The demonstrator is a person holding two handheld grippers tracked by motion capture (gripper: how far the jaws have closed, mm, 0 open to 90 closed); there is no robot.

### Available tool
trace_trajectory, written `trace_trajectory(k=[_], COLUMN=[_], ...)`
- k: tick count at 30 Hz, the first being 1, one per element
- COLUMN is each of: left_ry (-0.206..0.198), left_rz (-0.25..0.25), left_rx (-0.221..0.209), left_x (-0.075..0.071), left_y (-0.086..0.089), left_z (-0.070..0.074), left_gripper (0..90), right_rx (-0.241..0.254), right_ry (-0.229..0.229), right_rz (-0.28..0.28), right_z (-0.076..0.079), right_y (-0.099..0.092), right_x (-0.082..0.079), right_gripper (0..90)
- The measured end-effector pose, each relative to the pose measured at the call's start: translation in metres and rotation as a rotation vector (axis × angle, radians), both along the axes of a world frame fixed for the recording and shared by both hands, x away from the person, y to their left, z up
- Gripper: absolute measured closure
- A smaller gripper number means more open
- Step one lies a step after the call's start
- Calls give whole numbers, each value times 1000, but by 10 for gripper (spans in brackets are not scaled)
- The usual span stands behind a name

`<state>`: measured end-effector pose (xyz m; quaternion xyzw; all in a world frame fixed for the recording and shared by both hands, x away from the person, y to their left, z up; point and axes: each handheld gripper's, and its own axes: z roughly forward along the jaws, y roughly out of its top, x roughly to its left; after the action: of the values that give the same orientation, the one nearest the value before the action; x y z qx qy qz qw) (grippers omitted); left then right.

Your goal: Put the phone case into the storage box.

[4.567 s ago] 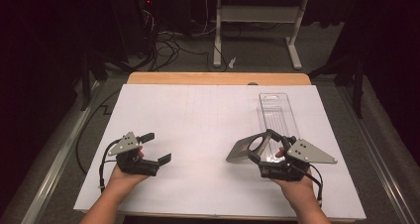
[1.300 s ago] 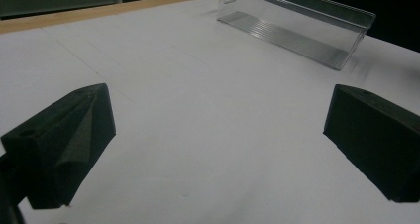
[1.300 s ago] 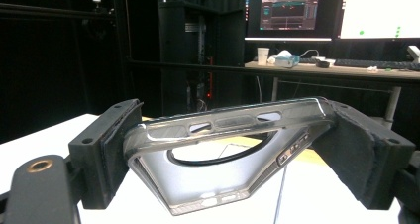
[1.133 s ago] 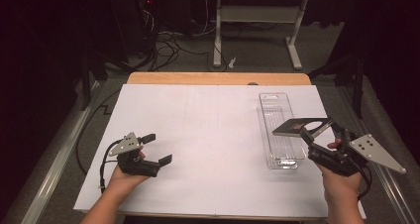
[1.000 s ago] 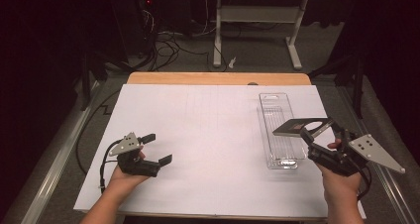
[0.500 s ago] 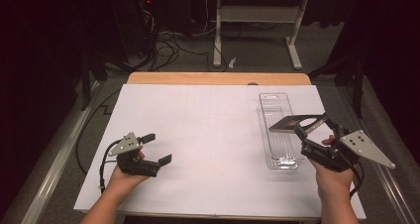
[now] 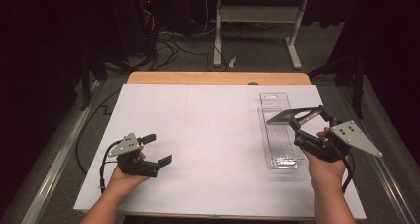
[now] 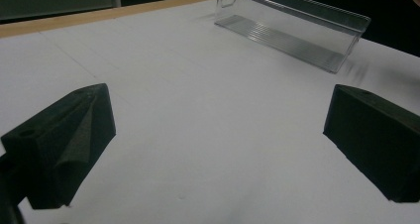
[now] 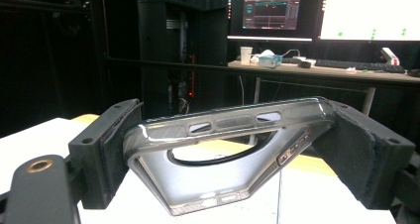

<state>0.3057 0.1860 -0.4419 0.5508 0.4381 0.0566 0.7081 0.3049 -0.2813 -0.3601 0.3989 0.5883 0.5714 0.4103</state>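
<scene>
The right gripper (image 7: 304, 121) is raised above the table (image 7: 218, 130) near its right edge, over the clear plastic tray (image 7: 280, 144), and its jaws are clamped on a smoky transparent phone case (image 7: 292, 116). In the right gripper view the phone case (image 9: 223, 154) spans the gap from one black pad to the other, pressed at both of its long sides, with its round ring and the slots in its rim facing the camera and its body hanging down between the jaws. The clear plastic tray lies flat on the white sheet that covers the table, long and narrow, running from the middle of the right side towards the far edge; its ribbed floor and low walls show in the left gripper view (image 8: 297, 30). The left gripper (image 7: 156, 148) sits low over the near left part of the table, well apart from the tray, held by the person's left hand (image 7: 126, 177). Its jaws stand wide apart with nothing between them but bare white sheet. A strip of wooden tabletop shows along the far edge beyond the sheet.
</scene>
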Motion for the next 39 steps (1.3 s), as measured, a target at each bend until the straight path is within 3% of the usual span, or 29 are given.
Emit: trace_trajectory(k=[19, 39], left_ry=[0, 4], left_rz=[0, -2], left_rx=[-2, -9], left_x=[0, -1], left_y=[2, 3], left_z=[0, 0], left_gripper=[7, 7], right_rx=[-36, -61], right_ry=[6, 51], right_rz=[-60, -138], right_z=[9, 12], right_y=[17, 28], right_x=[27, 58], right_gripper=[147, 146])
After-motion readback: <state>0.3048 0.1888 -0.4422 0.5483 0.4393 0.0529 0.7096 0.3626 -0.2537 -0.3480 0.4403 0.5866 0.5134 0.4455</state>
